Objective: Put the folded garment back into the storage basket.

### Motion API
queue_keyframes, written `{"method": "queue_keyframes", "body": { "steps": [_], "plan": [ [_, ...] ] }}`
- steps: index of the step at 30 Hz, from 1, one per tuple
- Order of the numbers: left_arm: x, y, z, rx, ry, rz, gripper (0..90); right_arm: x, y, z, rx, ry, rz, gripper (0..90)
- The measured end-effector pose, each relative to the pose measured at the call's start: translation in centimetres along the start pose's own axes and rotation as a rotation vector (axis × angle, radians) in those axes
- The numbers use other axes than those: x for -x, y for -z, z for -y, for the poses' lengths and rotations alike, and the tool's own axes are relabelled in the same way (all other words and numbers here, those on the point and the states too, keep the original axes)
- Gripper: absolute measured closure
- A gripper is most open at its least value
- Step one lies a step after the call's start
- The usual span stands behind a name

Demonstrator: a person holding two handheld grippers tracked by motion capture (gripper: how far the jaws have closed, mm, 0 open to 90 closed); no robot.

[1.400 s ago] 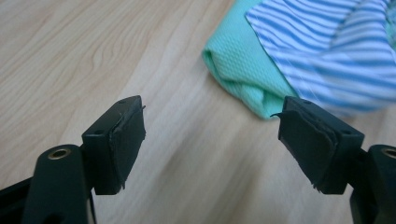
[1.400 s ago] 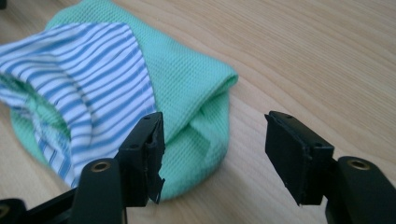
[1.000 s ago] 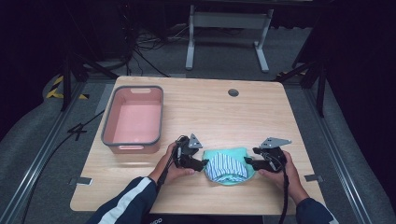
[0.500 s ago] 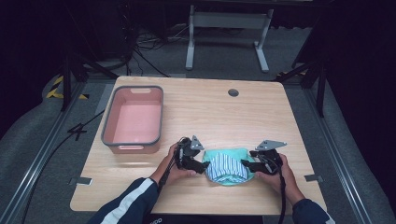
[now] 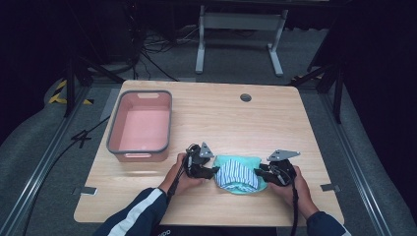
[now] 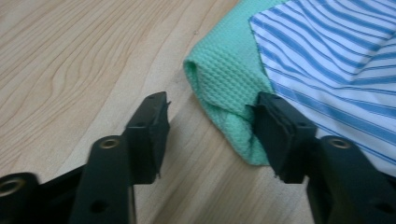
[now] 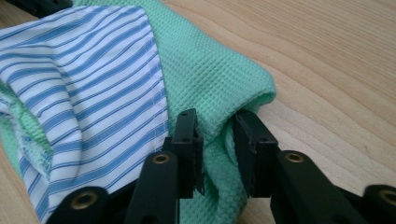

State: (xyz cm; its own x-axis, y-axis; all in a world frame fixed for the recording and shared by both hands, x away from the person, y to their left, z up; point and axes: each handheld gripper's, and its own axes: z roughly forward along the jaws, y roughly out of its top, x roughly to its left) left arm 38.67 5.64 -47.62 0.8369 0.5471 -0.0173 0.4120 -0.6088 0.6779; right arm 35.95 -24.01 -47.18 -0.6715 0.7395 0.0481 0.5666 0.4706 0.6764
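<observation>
Green waffle-weave cloth (image 5: 235, 165), folded with a blue-striped cloth (image 5: 237, 174) on top, lies on the tabletop (image 5: 275, 118) between the two claws. Well left of the left claw (image 5: 214, 170) sits a pink bin (image 5: 140, 125). The left claw's jaws have just been closing but stand apart, one jaw touching the green fold's corner (image 6: 219, 79), the other on bare wood. The right claw (image 7: 215, 135), also just closing, is clamped on the green edge (image 7: 243, 93). If the left claw shuts short of the fabric, a lift could come up one-sided, spilling the striped cloth.
</observation>
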Motion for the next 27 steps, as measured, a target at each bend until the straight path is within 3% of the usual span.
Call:
{"method": "queue_keyframes", "body": {
  "steps": [5, 14, 27],
  "plan": [
    [0.3, 0.0, -0.2, -0.007, -0.015, 0.031, 65.5, 0.0, 0.0, 0.0, 0.002, -0.001, -0.009, 77.0],
    [0.0, 0.0, -0.2, -0.002, -0.012, 0.074, 82.4, -0.2, 0.0, 0.0, 0.003, 0.002, -0.010, 81.7],
    [0.3, 0.7, -1.5, -0.020, -0.054, 0.098, 85.0, -0.1, 1.3, -0.7, 0.039, -0.003, -0.009, 83.7]
  ]
}}
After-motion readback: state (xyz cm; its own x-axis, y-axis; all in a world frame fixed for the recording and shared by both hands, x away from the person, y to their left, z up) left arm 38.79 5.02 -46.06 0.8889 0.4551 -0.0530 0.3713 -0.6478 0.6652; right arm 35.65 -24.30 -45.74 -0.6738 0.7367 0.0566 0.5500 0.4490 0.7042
